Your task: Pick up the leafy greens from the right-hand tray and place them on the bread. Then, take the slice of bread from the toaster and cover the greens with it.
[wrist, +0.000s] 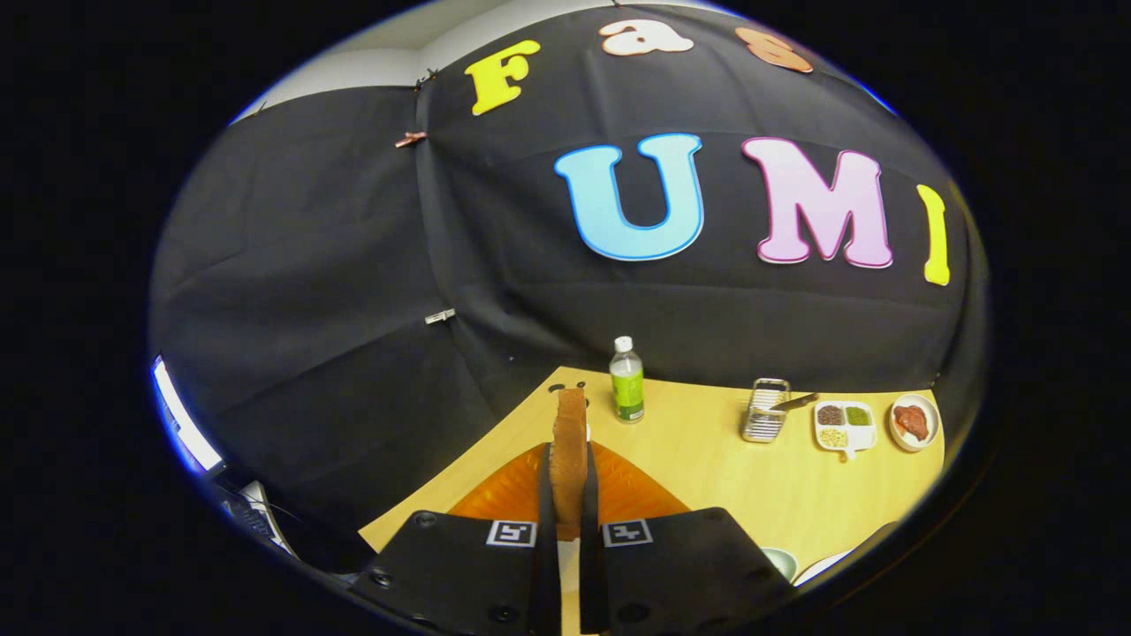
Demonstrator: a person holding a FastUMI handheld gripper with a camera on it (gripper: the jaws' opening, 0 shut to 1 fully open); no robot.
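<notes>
A slice of toasted brown bread (570, 442) stands on edge between my two fingers, and my gripper (566, 495) is shut on it. The slice is held up above an orange toaster or mat (504, 495) that lies just under and beyond the fingers. The slice sticks out well past the fingertips, toward the back of the wooden table (707, 468). The leafy greens and the other bread cannot be made out here.
A clear bottle with a green label (626, 380) stands beyond the bread. To the right are a wire rack (765, 411), a white divided dish of seeds (845, 427) and a small plate with red food (914, 421). Plate rims (782, 561) show by the right finger.
</notes>
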